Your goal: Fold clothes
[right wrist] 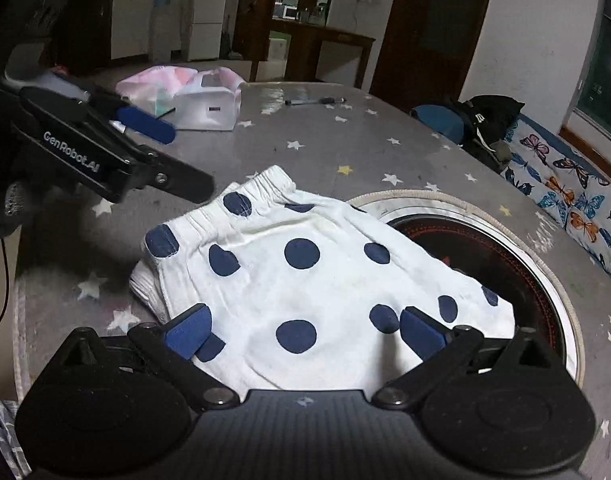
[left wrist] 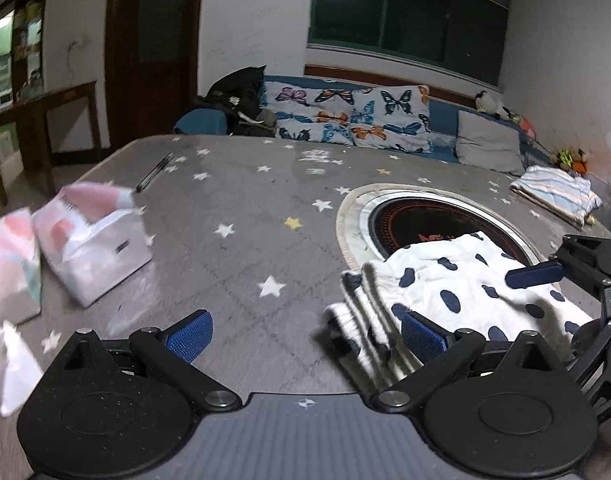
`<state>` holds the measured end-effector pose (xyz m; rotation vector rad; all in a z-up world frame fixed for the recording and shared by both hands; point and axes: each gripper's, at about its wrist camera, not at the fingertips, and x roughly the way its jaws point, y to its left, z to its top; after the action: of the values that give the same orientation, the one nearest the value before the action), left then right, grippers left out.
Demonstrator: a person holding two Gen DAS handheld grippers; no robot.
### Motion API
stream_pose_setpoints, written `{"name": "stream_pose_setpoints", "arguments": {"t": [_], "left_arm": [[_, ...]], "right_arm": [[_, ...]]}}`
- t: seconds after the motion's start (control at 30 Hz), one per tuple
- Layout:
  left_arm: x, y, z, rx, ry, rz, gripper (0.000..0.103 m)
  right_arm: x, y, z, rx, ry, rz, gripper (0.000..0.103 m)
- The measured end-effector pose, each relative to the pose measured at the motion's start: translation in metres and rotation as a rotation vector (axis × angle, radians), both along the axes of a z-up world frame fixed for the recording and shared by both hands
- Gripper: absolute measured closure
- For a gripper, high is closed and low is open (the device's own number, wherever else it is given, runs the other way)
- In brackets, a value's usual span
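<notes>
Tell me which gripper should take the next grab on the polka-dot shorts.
Right, probably. The right gripper is open with the shorts lying between its fingers. The left gripper, also open, sits over bare tablecloth, with only the waistband edge beside one finger.

I am working in a home, in its living room. Beyond my bench point(left wrist: 241, 208) with its star-print cover stands a blue sofa point(left wrist: 445, 120) with butterfly cushions point(left wrist: 345, 116) and soft toys point(left wrist: 491, 104) under a dark window point(left wrist: 409, 16). The right view shows a white fridge point(right wrist: 205, 16), a wooden side table point(right wrist: 325, 44) and a dark wooden door point(right wrist: 433, 28).
</notes>
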<state>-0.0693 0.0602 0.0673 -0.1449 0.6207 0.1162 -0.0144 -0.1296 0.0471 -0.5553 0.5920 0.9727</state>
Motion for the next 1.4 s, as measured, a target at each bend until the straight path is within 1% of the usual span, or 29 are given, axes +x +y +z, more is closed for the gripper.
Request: {"name": "stream_pose_setpoints", "arguments": {"t": [0.1, 0.2, 0.27, 0.37, 0.43, 0.47, 0.5, 0.57, 0.6, 0.63, 0.67, 0.7, 0.73, 0.8, 0.87, 0.93, 1.03, 1.07, 1.2, 1.23, 1.3, 1.37, 1.4], "left_arm": [[-0.015, 0.005, 0.002, -0.043, -0.006, 0.007, 0.001], [-0.033, 0.001, 0.003, -0.068, -0.032, -0.046, 0.002], [-0.043, -0.007, -0.001, -0.06, -0.032, -0.103, 0.008], [-0.055, -0.021, -0.008, -0.038, -0.016, -0.185, 0.024], [-0.058, -0.03, -0.013, -0.03, 0.002, -0.229, 0.035], [-0.058, -0.035, -0.016, -0.025, 0.01, -0.246, 0.038], [-0.058, -0.04, -0.018, -0.02, 0.017, -0.263, 0.043], [-0.054, -0.047, -0.022, -0.009, 0.021, -0.278, 0.046], [-0.052, -0.049, -0.024, -0.001, 0.023, -0.282, 0.05], [-0.05, -0.051, -0.025, 0.006, 0.021, -0.284, 0.056], [-0.048, -0.051, -0.026, 0.004, 0.021, -0.288, 0.059], [-0.046, -0.051, -0.028, -0.004, 0.024, -0.294, 0.065], [-0.045, -0.051, -0.029, -0.004, 0.027, -0.291, 0.073], [-0.042, -0.051, -0.032, -0.004, 0.032, -0.286, 0.08], [-0.044, -0.049, -0.031, -0.007, 0.02, -0.292, 0.09], [-0.047, -0.047, -0.026, 0.012, 0.003, -0.296, 0.095], [-0.051, -0.045, -0.02, 0.05, -0.024, -0.301, 0.096], [-0.051, -0.044, -0.021, 0.058, -0.02, -0.301, 0.096], [-0.048, -0.043, -0.026, 0.048, 0.01, -0.307, 0.095], [-0.049, -0.042, -0.026, 0.044, 0.013, -0.308, 0.092], [-0.051, -0.04, -0.024, 0.042, 0.01, -0.302, 0.091], [-0.055, -0.036, -0.021, 0.038, 0.004, -0.29, 0.086], [-0.057, -0.033, -0.02, 0.035, 0.001, -0.282, 0.078]], "right_arm": [[-0.007, -0.009, 0.012, 0.014, -0.032, 0.001, 0.001], [-0.013, -0.021, 0.02, 0.008, -0.051, 0.002, 0.001], [-0.015, -0.027, 0.02, -0.007, -0.057, -0.003, 0.001], [-0.013, -0.037, 0.018, -0.013, -0.056, -0.038, 0.001], [-0.008, -0.048, 0.017, 0.001, -0.035, -0.071, 0.001], [-0.007, -0.052, 0.017, 0.007, -0.028, -0.084, 0.001], [-0.005, -0.055, 0.016, 0.013, -0.02, -0.096, 0.001], [-0.002, -0.062, 0.014, 0.025, -0.004, -0.121, 0.001], [-0.002, -0.063, 0.013, 0.023, -0.002, -0.128, 0.001], [-0.001, -0.065, 0.011, 0.021, -0.001, -0.135, 0.001], [0.0, -0.067, 0.01, 0.023, 0.003, -0.142, 0.001], [0.0, -0.068, 0.01, 0.025, 0.006, -0.149, 0.001], [0.001, -0.069, 0.009, 0.027, 0.009, -0.155, 0.001], [0.003, -0.072, 0.008, 0.033, 0.015, -0.166, 0.001], [0.004, -0.073, 0.006, 0.03, 0.016, -0.174, 0.001], [0.006, -0.073, 0.004, 0.027, 0.02, -0.182, 0.001], [0.01, -0.075, -0.003, 0.015, 0.035, -0.197, 0.001], [0.011, -0.076, -0.005, 0.013, 0.042, -0.2, 0.001], [0.011, -0.078, -0.012, -0.005, 0.055, -0.206, 0.001], [0.01, -0.078, -0.009, -0.001, 0.052, -0.203, 0.001], [0.007, -0.078, -0.001, 0.013, 0.039, -0.189, 0.001], [0.004, -0.074, 0.01, 0.044, 0.034, -0.161, 0.001], [0.002, -0.072, 0.015, 0.059, 0.031, -0.148, 0.001]]}}
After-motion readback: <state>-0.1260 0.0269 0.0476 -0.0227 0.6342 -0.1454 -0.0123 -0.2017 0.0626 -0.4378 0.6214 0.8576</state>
